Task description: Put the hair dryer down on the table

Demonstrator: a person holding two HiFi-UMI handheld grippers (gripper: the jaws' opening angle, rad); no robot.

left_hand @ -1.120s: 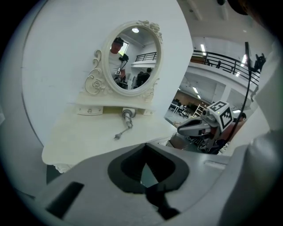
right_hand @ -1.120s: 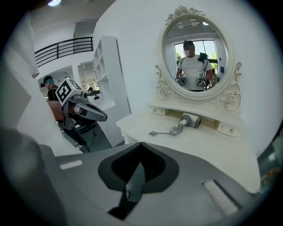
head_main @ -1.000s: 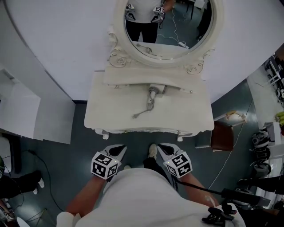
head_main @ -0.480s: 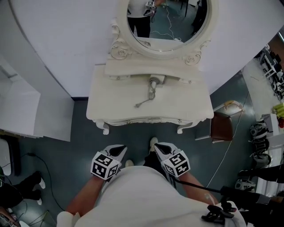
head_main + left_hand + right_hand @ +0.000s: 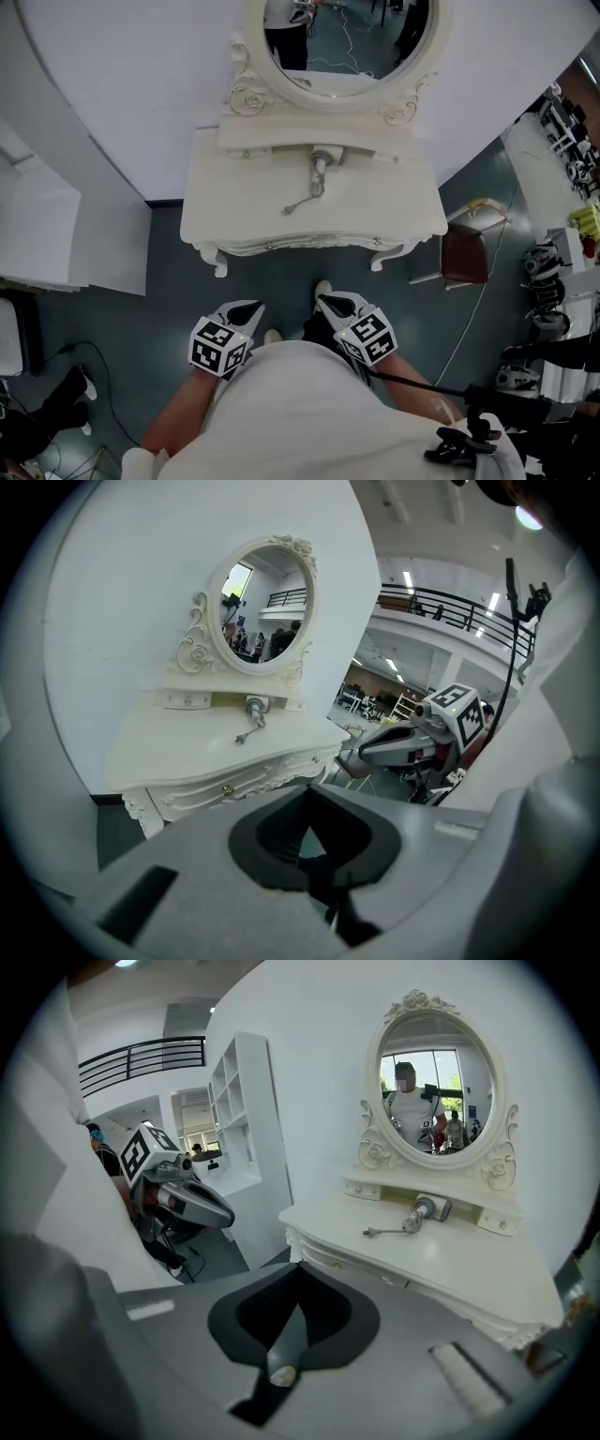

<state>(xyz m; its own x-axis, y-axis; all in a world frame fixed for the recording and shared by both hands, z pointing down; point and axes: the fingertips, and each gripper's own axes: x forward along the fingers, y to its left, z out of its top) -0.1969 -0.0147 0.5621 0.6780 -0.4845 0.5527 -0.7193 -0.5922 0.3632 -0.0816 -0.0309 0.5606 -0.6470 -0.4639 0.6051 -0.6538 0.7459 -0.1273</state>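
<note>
1. Fingers of your left gripper [image 5: 246, 311] and of your right gripper [image 5: 326, 302] are pressed together with nothing between them. Both grippers hang low at your waist, well short of the tabletop's front edge.
2. Your landmark, the white tabletop [image 5: 389, 211], stands ahead of you against the wall and carries only the dryer and its cord.
3. An oval mirror [image 5: 342, 42] rises from the tabletop's back edge.
4. A brown chair [image 5: 464, 264] stands just off the tabletop's right end.
5. Your hair dryer [image 5: 319, 172] lies on the tabletop at the middle of its back, one end against the low shelf under the mirror.
6. Its plug [image 5: 287, 210] rests on the tabletop too, a little nearer the front and to the left of the dryer.
7. Judging by this, the put-down looks done: the dryer is at rest and neither gripper touches it. The next move calls for nothing at the tabletop, only for keeping both grippers clear of the cord.
</note>
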